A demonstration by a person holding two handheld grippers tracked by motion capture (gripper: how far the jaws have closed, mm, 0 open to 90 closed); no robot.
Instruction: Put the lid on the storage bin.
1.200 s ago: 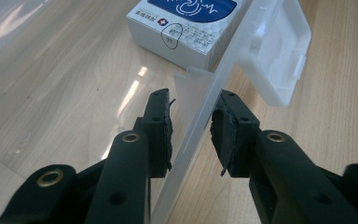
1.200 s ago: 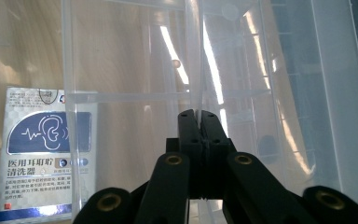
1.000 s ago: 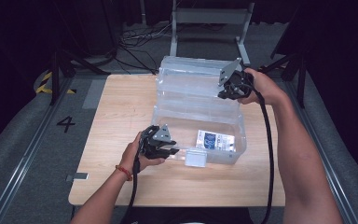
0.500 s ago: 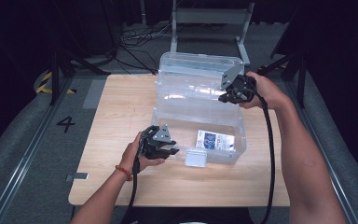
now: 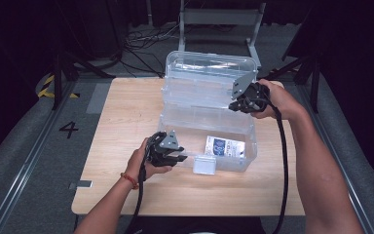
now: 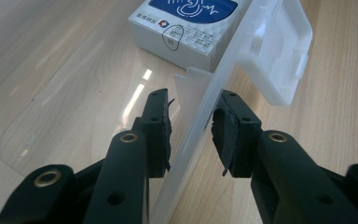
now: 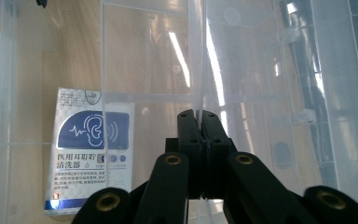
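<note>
Clear storage box (image 5: 209, 105) — its tray wall pinched in the closed right gripper (image 5: 241, 100); near-left front wall stands between the left gripper's (image 5: 174, 155) parted fingers (image 6: 161, 126), untouched.

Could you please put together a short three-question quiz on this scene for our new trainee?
1. True or false: the fingers of the left gripper straddle the front wall of the clear plastic storage box.
2. What lies on the box's floor? A) a white-and-blue cardboard carton with an ear drawing; B) a red mug; C) scissors.
3. What is the right gripper shut on?

Key: 1 true, with a gap at one pad. 2 A. 3 the thin clear plastic tray wall of the box's upper tier.
</note>
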